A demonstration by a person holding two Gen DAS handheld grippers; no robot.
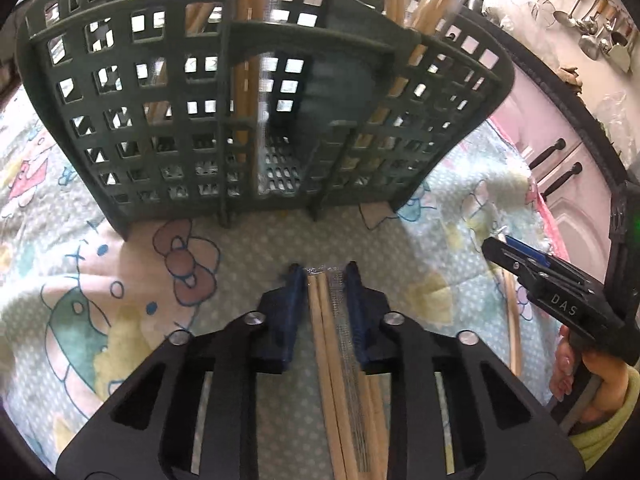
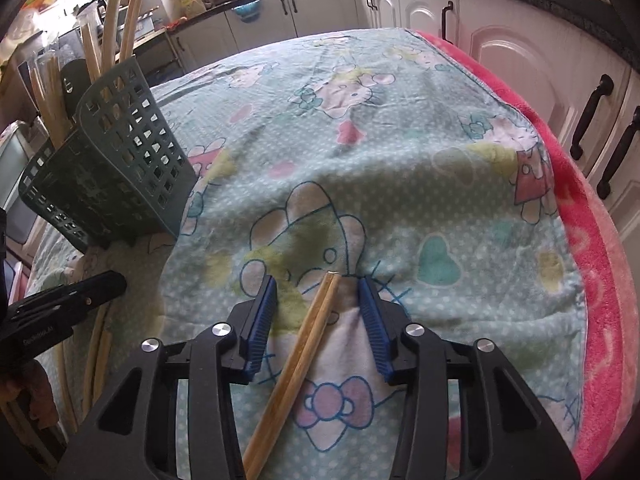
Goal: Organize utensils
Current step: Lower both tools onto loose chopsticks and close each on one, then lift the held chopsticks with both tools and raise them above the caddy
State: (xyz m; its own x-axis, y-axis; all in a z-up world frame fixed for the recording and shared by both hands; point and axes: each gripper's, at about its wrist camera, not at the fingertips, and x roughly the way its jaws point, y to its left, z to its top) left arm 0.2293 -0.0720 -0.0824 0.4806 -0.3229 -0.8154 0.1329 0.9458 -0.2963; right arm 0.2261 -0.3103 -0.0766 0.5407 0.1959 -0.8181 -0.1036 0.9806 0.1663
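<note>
A dark green slotted utensil caddy (image 1: 256, 120) stands on the cloth just ahead of my left gripper (image 1: 325, 270), with several wooden chopsticks (image 1: 244, 92) upright in its compartments. The left pads are shut on a pair of wooden chopsticks in a clear wrapper (image 1: 326, 320) that lies on the cloth. My right gripper (image 2: 318, 280) is open and straddles a bare pair of chopsticks (image 2: 310, 332) lying diagonally on the cloth, with neither pad touching them. In the right wrist view the caddy (image 2: 116, 152) is at the far left.
A cartoon-printed cloth (image 2: 360, 140) covers the table over a pink blanket (image 2: 600, 280) along its right edge. More chopsticks (image 2: 100, 344) lie near the left gripper. White cabinets with black handles (image 2: 592, 116) stand beyond, and metal utensils (image 1: 588, 20) hang on the wall.
</note>
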